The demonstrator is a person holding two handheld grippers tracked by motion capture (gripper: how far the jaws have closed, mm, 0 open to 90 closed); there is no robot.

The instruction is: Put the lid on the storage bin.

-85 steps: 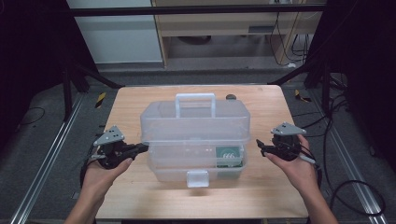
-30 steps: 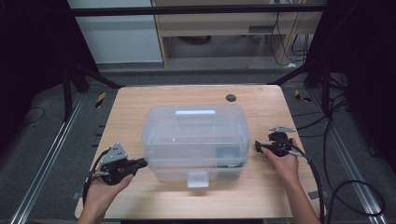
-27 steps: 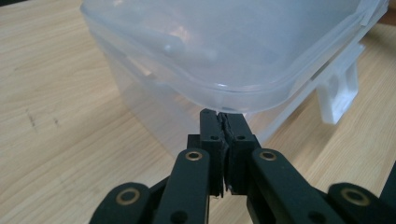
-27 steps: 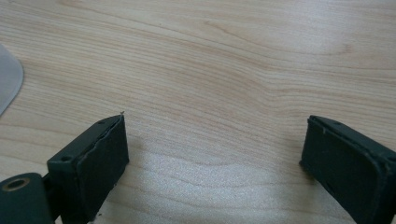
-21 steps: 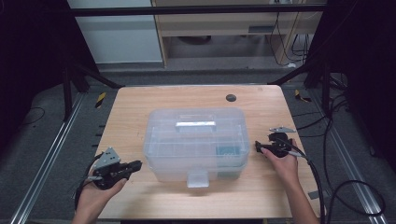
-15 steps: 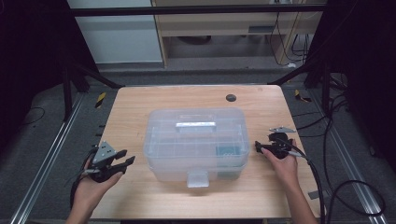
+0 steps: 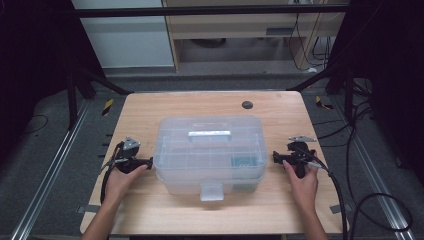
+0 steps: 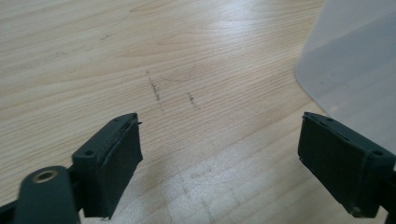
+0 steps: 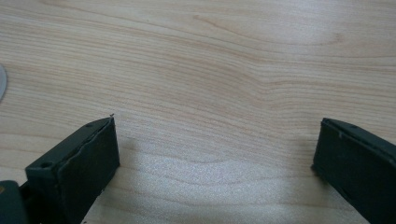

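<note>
A clear plastic storage box (image 7: 210, 150) stands in the middle of the wooden table (image 7: 165, 107), its lid handle (image 7: 210, 134) lying flat. Something teal (image 7: 243, 161) shows through its right side. My left gripper (image 7: 148, 162) rests on the table just left of the box, pointing at its side. In the left gripper view my left gripper (image 8: 219, 135) is open over bare wood, with the box corner (image 8: 355, 60) at the upper right. My right gripper (image 7: 276, 159) lies on the table just right of the box. In its own view my right gripper (image 9: 217, 135) is open with nothing between its jaws.
A black round grommet (image 7: 247, 104) sits near the table's far edge. The box's front latch (image 7: 211, 191) faces the person. Cables (image 7: 345, 200) trail off the right side to the floor, and metal rails (image 7: 50, 185) run along both sides of the table.
The box handle, upright 2.8 s ago, now lies flat. My left gripper drew back toward the near left corner, then came back up beside the box. The right gripper hardly moved.
</note>
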